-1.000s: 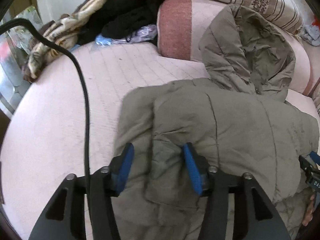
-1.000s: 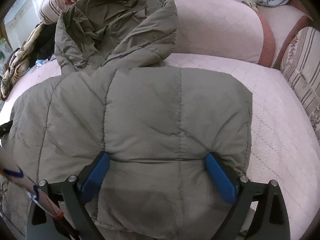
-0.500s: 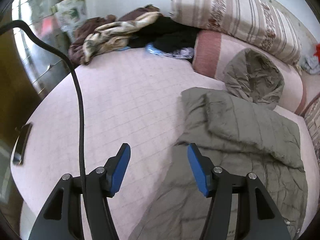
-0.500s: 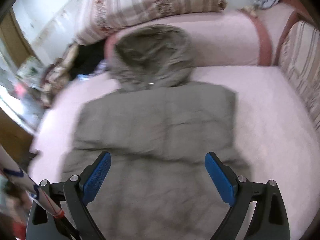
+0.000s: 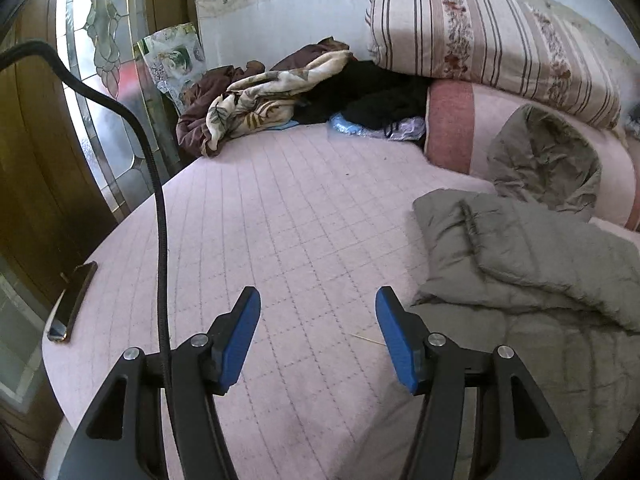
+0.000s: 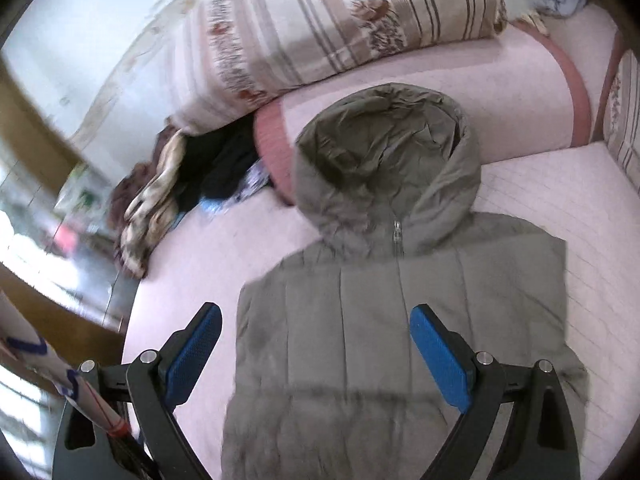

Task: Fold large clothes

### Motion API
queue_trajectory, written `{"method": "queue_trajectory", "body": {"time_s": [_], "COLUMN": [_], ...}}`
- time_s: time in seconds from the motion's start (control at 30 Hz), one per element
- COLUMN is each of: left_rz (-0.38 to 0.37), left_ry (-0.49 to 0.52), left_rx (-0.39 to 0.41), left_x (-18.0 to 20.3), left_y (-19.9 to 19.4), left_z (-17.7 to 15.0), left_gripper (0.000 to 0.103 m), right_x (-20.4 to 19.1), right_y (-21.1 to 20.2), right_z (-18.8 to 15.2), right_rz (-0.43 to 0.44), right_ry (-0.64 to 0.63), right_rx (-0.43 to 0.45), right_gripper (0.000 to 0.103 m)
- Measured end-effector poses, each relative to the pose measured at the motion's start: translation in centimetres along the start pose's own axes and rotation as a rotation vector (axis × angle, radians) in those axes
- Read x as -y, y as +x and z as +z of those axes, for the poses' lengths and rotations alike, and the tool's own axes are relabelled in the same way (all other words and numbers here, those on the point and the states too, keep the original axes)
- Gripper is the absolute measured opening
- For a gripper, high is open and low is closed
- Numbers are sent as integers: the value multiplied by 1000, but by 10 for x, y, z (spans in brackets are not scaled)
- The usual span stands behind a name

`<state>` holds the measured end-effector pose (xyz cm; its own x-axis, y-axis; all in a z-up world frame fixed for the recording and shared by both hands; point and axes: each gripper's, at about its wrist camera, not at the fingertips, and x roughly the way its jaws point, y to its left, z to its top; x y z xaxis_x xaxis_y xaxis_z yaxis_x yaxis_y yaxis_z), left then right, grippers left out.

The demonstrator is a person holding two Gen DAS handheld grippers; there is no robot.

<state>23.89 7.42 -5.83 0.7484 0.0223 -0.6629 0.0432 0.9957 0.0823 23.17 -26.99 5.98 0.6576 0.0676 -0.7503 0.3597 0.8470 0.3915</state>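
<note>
Lying flat: jacket [image 6: 400, 320] on the pink bed [image 5: 280, 220], zipper up, sides folded in over the front.
Phone [image 5: 72, 300]: at 9 o'clock in the left view, on the bed's edge, well apart from the jacket.
Cable [image 5: 160, 240]: black, running from 10 o'clock down past the left claw's left finger.
Clothes pile [image 5: 280, 96]: at 12 o'clock in the left view, against the wall, brown, cream and black pieces heaped together.
Left claw [image 5: 318, 320]: wide, holding nothing, above bare bed; the jacket's edge lies just beside its right finger, toward 3 o'clock.
Right claw [image 6: 316, 340]: wide, holding nothing, above the jacket's lower half.
Hood [image 6: 384, 160]: at 12 o'clock in the right view, propped against the pink bolster [image 6: 520, 92].
Striped pillow [image 6: 340, 20]: on top of the bolster, beyond the hood.
</note>
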Motion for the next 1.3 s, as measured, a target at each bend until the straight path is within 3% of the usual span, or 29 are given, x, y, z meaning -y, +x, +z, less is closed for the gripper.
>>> {"method": "queue_trajectory", "body": {"time_s": [0.37, 0.63, 0.67, 0.73, 0.77, 0.8, 1.03, 1.13, 1.3], "left_rz": [-55, -69, -74, -81, -78, -76, -85, -92, -135], "left_ry": [-19, -5, -4, -3, -3, -4, -12, -22, -74], "left_rx": [-65, -112, -122, -132, -133, -133, -113, -106, -121], "left_x": [2, 11, 12, 14, 14, 14, 13, 10, -1], "left_y": [39, 62, 65, 68, 69, 69, 60, 54, 43], "left_z": [12, 7, 6, 5, 5, 5, 7, 7, 3], "left_gripper": [59, 59, 59, 59, 59, 59, 59, 59, 59], "right_x": [-13, 1, 2, 7, 9, 10, -10, -21, -35], "right_y": [130, 193, 198, 205, 210, 212, 141, 95, 22], "right_z": [115, 161, 164, 167, 168, 168, 129, 93, -3], "right_rz": [-76, -124, -137, -155, -143, -143, -138, -100, -20], "right_ry": [113, 221, 221, 211, 202, 197, 21, -52, -140], "right_rx": [92, 105, 103, 88, 59, 41, 82, 82, 47], "right_gripper": [97, 97, 91, 55, 16, 9, 6, 6, 6]}}
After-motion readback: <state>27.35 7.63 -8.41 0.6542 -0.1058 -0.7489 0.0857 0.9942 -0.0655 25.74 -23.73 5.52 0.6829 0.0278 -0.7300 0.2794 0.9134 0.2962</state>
